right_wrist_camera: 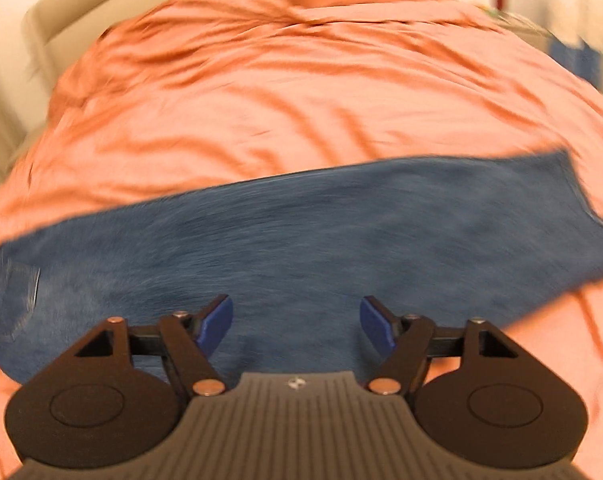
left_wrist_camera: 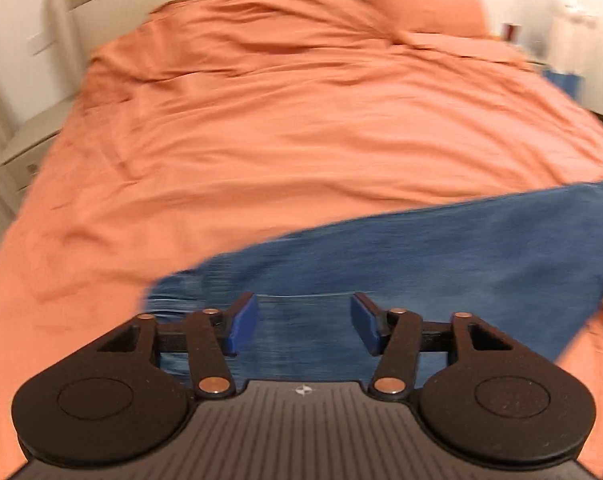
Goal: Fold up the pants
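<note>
- Left wrist view: left gripper [left_wrist_camera: 303, 322] jaws apart, empty, above jeans [left_wrist_camera: 441, 264] lying on the orange duvet [left_wrist_camera: 261, 140].
- Right wrist view: right gripper [right_wrist_camera: 297, 326] likewise spread, gripping nothing; jeans [right_wrist_camera: 301, 232] appear laid lengthwise in a strip.
- Judgement: between folds; next, pinch one end and carry it over.

Both views are smeared by motion blur. In the left wrist view the jeans [left_wrist_camera: 441, 264] run off the right edge and their near part is hidden behind the gripper body. In the right wrist view they run off the left edge. Small bedside items [left_wrist_camera: 511, 32], upper right, are unreadable
</note>
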Tool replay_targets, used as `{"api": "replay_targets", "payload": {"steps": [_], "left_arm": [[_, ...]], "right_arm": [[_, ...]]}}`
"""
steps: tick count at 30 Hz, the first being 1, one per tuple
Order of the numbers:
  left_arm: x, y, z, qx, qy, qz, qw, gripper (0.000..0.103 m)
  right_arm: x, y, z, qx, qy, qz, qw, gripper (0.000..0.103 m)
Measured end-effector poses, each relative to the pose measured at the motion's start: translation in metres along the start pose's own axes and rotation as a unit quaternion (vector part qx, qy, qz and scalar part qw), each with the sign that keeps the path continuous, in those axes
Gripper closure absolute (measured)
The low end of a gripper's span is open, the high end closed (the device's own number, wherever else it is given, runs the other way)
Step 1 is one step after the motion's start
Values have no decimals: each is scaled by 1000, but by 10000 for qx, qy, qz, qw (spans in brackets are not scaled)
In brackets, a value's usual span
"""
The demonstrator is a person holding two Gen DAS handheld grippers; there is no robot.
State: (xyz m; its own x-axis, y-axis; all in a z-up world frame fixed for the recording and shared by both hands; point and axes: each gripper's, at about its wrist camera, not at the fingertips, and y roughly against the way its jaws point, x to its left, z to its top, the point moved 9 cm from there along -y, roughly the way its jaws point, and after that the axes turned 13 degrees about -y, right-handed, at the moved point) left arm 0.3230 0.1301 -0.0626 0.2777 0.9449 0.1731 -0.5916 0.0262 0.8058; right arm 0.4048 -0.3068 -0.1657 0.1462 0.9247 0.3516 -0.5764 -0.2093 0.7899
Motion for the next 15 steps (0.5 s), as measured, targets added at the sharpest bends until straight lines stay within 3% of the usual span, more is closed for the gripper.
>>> {"api": "replay_targets", "payload": {"steps": [3, 8, 15], "left_arm": [[-51, -11, 1, 55, -233, -375, 9990, 57], [-105, -48, -3, 192, -400, -504, 9977, 60], [-115, -101, -6, 568, -286, -315, 9975, 64]], "right_arm": [[-45, 23, 5, -125, -446, -42, 9989, 45], [-121, 60, 16, -465, -964, -186, 9941, 46], [-236, 85, 43, -1052, -2172, -226, 9702, 50]]}}
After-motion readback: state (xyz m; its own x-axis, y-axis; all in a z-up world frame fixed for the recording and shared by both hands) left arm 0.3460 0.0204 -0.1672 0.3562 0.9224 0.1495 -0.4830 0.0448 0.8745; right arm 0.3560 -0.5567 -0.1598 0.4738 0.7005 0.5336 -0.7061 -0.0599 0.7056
